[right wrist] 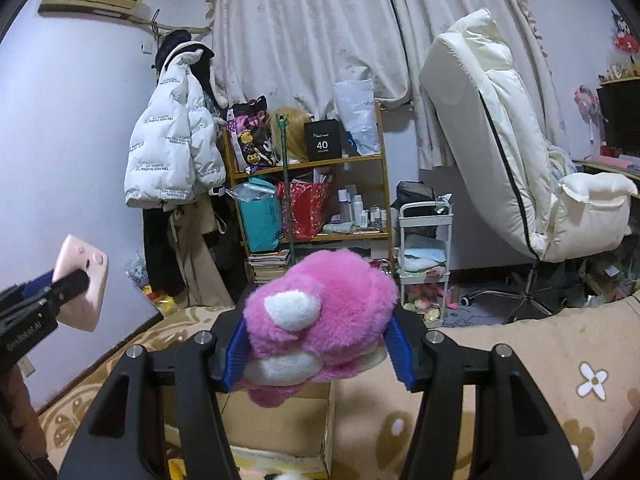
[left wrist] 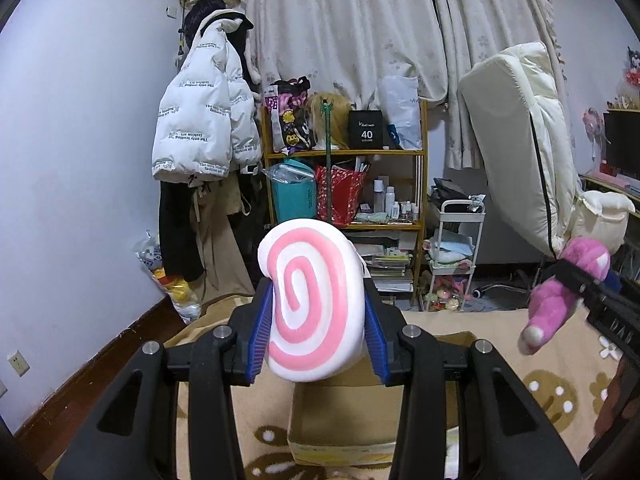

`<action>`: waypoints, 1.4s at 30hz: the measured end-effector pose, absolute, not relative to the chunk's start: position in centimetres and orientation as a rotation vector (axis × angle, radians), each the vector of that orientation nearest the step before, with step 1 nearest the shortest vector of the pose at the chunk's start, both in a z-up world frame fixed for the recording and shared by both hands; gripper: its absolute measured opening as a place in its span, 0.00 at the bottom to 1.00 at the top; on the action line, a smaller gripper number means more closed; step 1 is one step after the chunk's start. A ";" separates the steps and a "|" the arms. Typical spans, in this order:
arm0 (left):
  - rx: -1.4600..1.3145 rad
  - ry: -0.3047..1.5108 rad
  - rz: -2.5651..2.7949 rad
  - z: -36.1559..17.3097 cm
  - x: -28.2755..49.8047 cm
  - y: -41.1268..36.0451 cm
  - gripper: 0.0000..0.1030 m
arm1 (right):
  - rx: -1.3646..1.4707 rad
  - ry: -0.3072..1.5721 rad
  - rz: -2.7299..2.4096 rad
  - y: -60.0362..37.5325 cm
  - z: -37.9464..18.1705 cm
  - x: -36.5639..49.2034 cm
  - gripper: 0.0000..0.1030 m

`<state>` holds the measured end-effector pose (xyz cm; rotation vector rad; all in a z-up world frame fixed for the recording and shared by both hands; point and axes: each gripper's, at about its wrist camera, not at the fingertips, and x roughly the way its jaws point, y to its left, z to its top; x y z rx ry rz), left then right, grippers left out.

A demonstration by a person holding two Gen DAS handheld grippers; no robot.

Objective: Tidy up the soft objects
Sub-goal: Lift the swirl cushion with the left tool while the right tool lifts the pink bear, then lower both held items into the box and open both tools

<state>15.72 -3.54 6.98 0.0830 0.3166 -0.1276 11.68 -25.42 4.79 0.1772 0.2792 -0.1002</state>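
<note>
Below both toys, cardboard box.

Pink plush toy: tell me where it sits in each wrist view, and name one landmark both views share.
Left wrist view: the pink plush toy hangs at the far right edge, clamped in the right gripper.
Right wrist view: the pink plush toy fills the lower centre, squeezed between the blue jaws, above the cardboard box.
Shared landmark: the black box marked 40 on the wooden shelf's top tier.

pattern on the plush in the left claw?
Pink spiral on white plush, clearest in the left wrist view.
</note>
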 end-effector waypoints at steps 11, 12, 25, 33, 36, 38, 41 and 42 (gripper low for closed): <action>0.098 0.355 -0.116 4.4 17.5 -3.4 0.40 | 0.112 0.303 -0.100 -24.3 2.8 13.9 0.60; 0.101 0.364 -0.115 4.0 17.6 -3.6 0.40 | 0.105 0.307 -0.097 -24.1 2.6 14.1 0.60; 0.097 0.486 -0.165 0.3 18.8 -4.9 0.40 | 0.148 0.386 -0.027 -23.7 -0.1 16.7 0.60; 0.145 0.577 -0.181 -2.5 19.7 -6.1 0.41 | 0.209 0.473 0.007 -23.9 -3.4 18.4 0.60; 0.170 0.606 -0.194 -3.5 20.0 -6.5 0.41 | 0.196 0.495 0.021 -23.3 -4.2 18.7 0.60; 0.180 0.617 -0.199 -4.0 20.2 -6.6 0.41 | 0.178 0.503 0.029 -22.9 -4.5 18.7 0.60; 0.184 0.632 -0.199 -4.5 20.4 -6.7 0.41 | 0.139 0.526 0.038 -22.3 -5.0 19.0 0.61; 0.186 0.639 -0.199 -4.6 20.5 -6.7 0.41 | 0.133 0.530 0.039 -22.2 -5.1 19.0 0.61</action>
